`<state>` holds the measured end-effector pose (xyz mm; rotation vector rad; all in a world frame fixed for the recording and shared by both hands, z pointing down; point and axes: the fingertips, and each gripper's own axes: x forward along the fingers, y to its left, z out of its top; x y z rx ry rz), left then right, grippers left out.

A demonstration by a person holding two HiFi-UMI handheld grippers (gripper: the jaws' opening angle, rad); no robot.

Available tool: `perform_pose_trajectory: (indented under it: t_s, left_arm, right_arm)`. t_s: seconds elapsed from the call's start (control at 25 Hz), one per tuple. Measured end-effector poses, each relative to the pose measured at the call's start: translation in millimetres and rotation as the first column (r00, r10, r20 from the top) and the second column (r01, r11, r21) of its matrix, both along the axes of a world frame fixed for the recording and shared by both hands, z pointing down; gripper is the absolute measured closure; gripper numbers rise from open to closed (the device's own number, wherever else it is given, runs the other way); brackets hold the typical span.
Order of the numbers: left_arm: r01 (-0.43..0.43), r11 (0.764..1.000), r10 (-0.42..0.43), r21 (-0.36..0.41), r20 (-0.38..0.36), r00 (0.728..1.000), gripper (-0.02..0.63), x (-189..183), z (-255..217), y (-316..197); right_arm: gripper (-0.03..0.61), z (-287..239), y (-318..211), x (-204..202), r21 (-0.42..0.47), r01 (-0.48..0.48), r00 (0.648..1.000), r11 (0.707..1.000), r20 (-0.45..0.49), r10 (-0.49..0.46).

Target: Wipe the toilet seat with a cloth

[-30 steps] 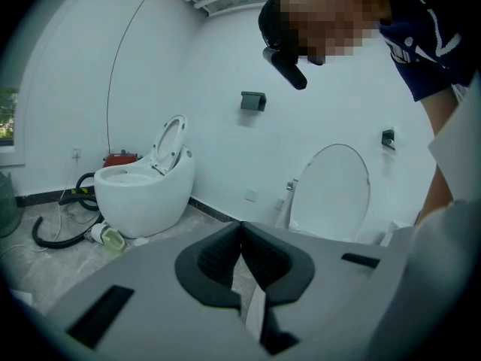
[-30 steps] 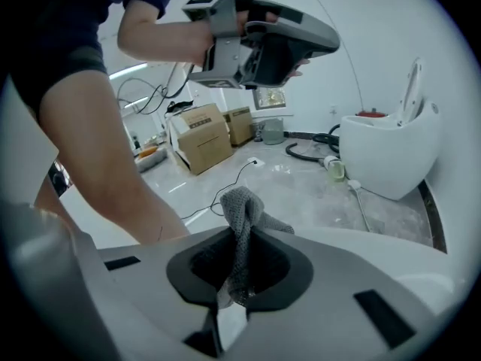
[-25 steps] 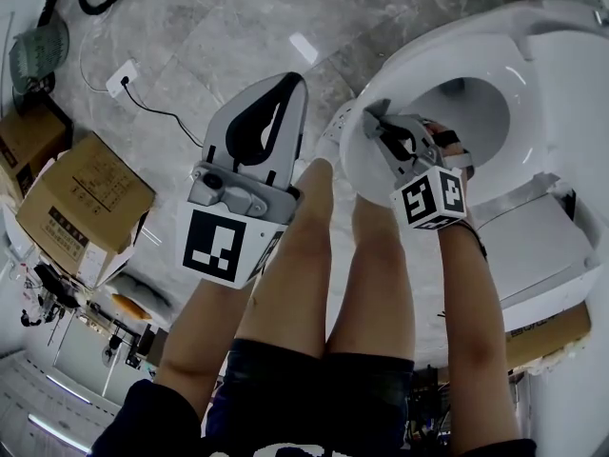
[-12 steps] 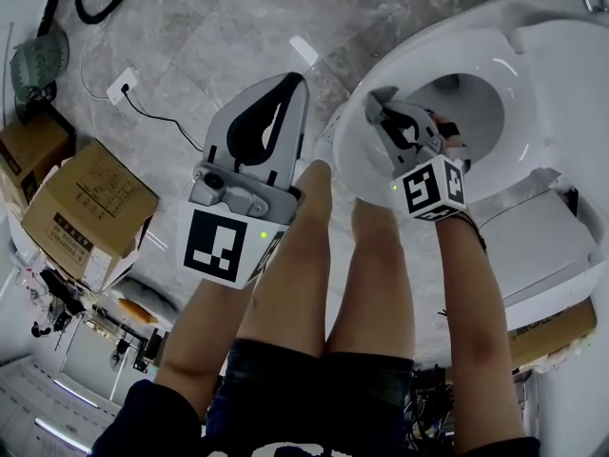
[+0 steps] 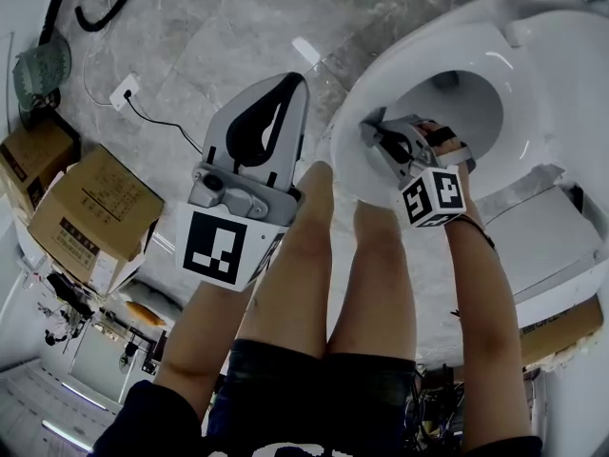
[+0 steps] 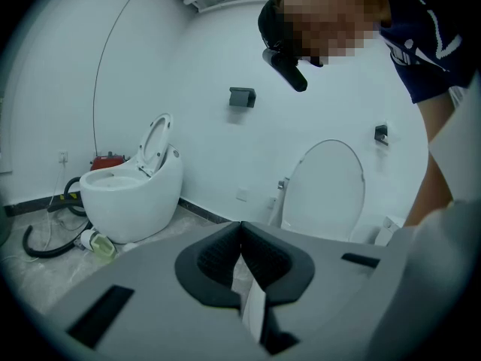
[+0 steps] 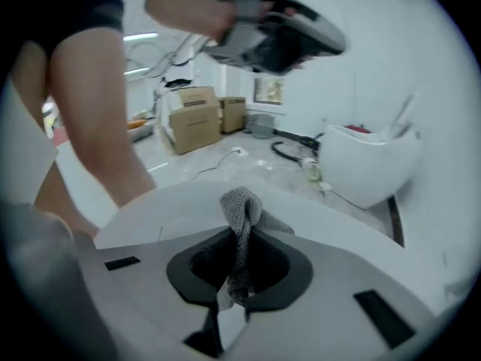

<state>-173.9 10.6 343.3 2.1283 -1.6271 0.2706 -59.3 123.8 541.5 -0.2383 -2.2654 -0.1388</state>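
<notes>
Right claw (image 5: 373,133) grips the cloth (image 7: 242,209) on the toilet seat (image 5: 366,93), rubbing could tug it free; left claw (image 6: 241,235) clenched empty.

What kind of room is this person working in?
Probably a test room or workshop set up like a bathroom, not a home one. There is a toilet right below, a second toilet by the wall, and cardboard boxes and a cable on the stone floor.
</notes>
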Motion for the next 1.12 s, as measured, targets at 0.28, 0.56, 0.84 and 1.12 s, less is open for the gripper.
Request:
perform_pose_trajectory:
  t_s: [0.28, 0.56, 0.84, 1.12]
  left_arm:
    - [0.014, 1.000, -0.014, -0.003, -0.010, 1.000, 0.594, 5.5, 0.3, -4.8]
    - [-0.029, 1.000, 0.029, -0.006, 0.004, 1.000, 0.594, 9.9, 3.3, -5.0]
    - [-0.032, 0.999, 0.033, -0.004, 0.003, 0.999, 0.594, 17.4, 0.3, -12.0]
    - [-0.032, 0.999, 0.033, -0.009, 0.008, 0.999, 0.594, 19.4, 1.3, -13.6]
  right_arm:
    - [0.524, -8.9, -122.3, 16.2, 0.068, -0.440, 0.898, 0.896, 0.027, 0.439]
    - [0.523, -13.2, -54.7, -15.1, -0.079, -0.270, 0.961, 0.960, 0.043, 0.274]
    - [0.524, -22.9, 41.3, -36.2, -0.170, 0.121, 0.990, 0.978, 0.095, -0.106]
    - [0.525, -23.8, -100.6, -23.5, -0.079, -0.443, 0.883, 0.893, 0.132, 0.450]
